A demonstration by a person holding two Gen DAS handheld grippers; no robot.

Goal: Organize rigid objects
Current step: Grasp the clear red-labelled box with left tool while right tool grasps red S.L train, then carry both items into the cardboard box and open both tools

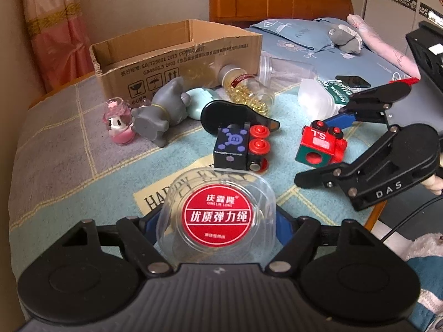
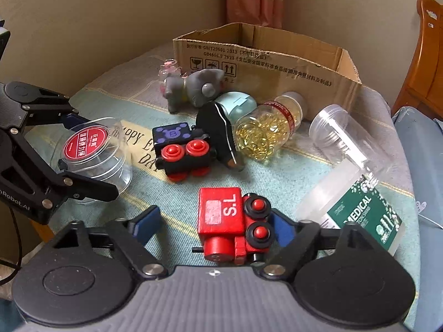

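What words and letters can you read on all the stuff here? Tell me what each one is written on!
"S.L": red toy train.
"B": black toy train.
"MEDICAL": green-labelled tub.
"HAPPY": mat; the rest is covered.
"DAS": right gripper.
"Robot.AI": left gripper; its start is cut off.
"优质弹力绳": red sticker on the clear container; its small print is blurred.
"2013", "2023": cardboard box; other print too small to trust.

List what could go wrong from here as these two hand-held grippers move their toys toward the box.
1. The right hand-held gripper has only its right pad against the red toy train; the left pad stands apart, so the train may twist or slip.
2. The left hand-held gripper squeezes a smooth clear round container, which could pop out.
3. The capsule bottle lies before the cardboard box and could be knocked.
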